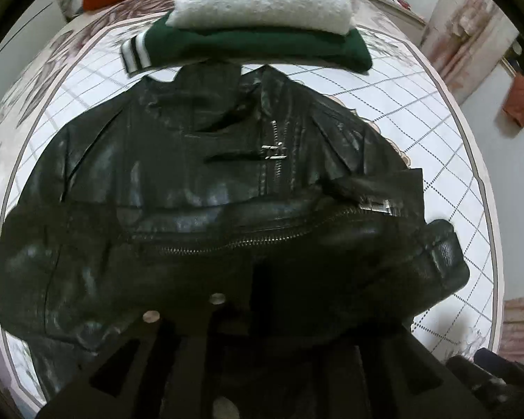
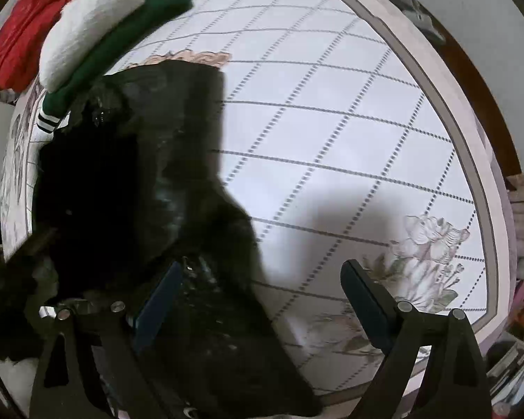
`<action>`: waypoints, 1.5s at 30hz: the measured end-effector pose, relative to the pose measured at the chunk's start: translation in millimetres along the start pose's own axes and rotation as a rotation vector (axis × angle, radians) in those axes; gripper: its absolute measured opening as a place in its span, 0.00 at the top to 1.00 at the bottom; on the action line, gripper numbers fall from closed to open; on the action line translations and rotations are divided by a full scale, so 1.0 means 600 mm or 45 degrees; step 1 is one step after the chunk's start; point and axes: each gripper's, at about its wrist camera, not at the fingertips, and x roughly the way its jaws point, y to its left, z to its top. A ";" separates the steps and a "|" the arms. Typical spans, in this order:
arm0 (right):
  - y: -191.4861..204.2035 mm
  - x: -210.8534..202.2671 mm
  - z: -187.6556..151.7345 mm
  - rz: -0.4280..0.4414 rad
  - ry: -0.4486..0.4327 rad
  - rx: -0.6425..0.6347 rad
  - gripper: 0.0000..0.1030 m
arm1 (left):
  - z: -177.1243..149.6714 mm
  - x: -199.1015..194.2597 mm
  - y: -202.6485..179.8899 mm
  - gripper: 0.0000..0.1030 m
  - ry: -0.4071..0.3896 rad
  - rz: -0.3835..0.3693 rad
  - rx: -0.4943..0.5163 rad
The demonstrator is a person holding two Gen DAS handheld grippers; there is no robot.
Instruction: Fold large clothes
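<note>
Black leather jacket (image 1: 199,188), glossy, creased, zipped, spread mid-bedspread (image 1: 419,111). Fluffy white knit (image 1: 262,0) stacked on green garment (image 1: 262,47) near far edge. Left gripper (image 1: 234,331) state cannot be told; right gripper (image 2: 262,300) held wide beside jacket.

Black leather jacket (image 1: 178,160) lies front-up on the bed, collar toward 12 o'clock, silver zipper and buckle showing at the chest. Hem's folded up across the middle, zipper running sideways along the fold. One sleeve bunches out at 3 o'clock.
</note>
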 end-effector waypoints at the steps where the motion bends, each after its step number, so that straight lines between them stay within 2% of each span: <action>1: -0.004 -0.001 0.002 0.009 0.003 0.000 0.09 | -0.003 -0.012 0.004 0.82 -0.022 -0.019 -0.025; 4: -0.021 -0.015 0.005 0.060 0.012 0.011 0.09 | -0.010 -0.063 0.026 0.51 -0.107 -0.089 -0.143; 5: -0.024 -0.020 0.007 0.082 0.015 0.020 0.09 | -0.011 -0.083 0.037 0.35 -0.156 -0.103 -0.189; 6: -0.024 -0.024 0.008 0.098 0.016 0.027 0.09 | -0.007 -0.099 0.041 0.22 -0.192 -0.095 -0.224; 8: -0.020 -0.038 0.015 0.156 0.013 0.035 0.09 | -0.001 -0.118 0.053 0.05 -0.215 -0.060 -0.275; 9: -0.014 -0.041 0.022 0.186 0.014 0.034 0.09 | -0.002 -0.130 0.072 0.02 -0.225 -0.028 -0.304; 15: 0.076 -0.018 0.076 0.430 0.074 0.012 0.09 | -0.014 -0.152 0.210 0.01 -0.240 0.184 -0.433; 17: 0.118 0.011 0.095 0.458 0.106 -0.033 0.09 | -0.021 -0.136 0.264 0.01 -0.196 0.282 -0.464; 19: 0.156 0.047 0.105 0.423 0.136 -0.093 0.09 | -0.029 -0.114 0.307 0.01 -0.137 0.430 -0.469; 20: 0.175 0.073 0.108 0.389 0.175 -0.141 0.15 | -0.033 -0.102 0.326 0.01 -0.104 0.499 -0.470; 21: 0.190 0.095 0.108 0.359 0.202 -0.188 0.42 | -0.035 -0.089 0.342 0.01 -0.064 0.548 -0.473; 22: 0.202 0.110 0.106 0.306 0.209 -0.231 0.61 | -0.036 -0.075 0.359 0.01 -0.025 0.579 -0.486; 23: 0.213 0.125 0.100 0.193 0.197 -0.298 0.76 | -0.037 -0.063 0.372 0.01 0.007 0.584 -0.502; 24: 0.220 0.129 0.095 0.155 0.175 -0.332 0.81 | -0.038 -0.057 0.380 0.01 0.023 0.573 -0.514; 26: 0.221 0.112 0.092 0.150 0.124 -0.333 0.84 | -0.034 -0.051 0.382 0.01 0.015 0.538 -0.517; 28: 0.217 0.063 0.089 0.121 -0.011 -0.347 0.86 | -0.027 -0.037 0.373 0.01 0.034 0.533 -0.486; 31: 0.196 0.024 0.097 0.056 -0.123 -0.299 0.86 | -0.016 -0.005 0.359 0.00 0.086 0.471 -0.471; 33: 0.176 0.056 0.106 0.004 -0.055 -0.258 0.86 | -0.013 0.023 0.356 0.00 0.104 0.443 -0.472; 35: 0.171 0.109 0.111 -0.012 0.078 -0.258 0.84 | -0.011 0.043 0.357 0.00 0.104 0.404 -0.480; 37: 0.166 0.124 0.123 0.031 0.135 -0.211 0.81 | -0.006 0.044 0.355 0.00 0.110 0.402 -0.475; 38: 0.158 0.121 0.130 0.088 0.174 -0.157 0.78 | -0.005 0.037 0.352 0.00 0.108 0.412 -0.467; 40: 0.139 0.100 0.136 0.184 0.218 -0.095 0.64 | -0.008 0.012 0.344 0.00 0.082 0.424 -0.451; 42: 0.118 0.071 0.126 0.220 0.192 -0.068 0.33 | -0.024 -0.020 0.332 0.00 0.062 0.421 -0.444; 45: 0.084 0.050 0.090 0.199 0.205 -0.084 0.28 | -0.067 -0.066 0.310 0.00 0.051 0.422 -0.438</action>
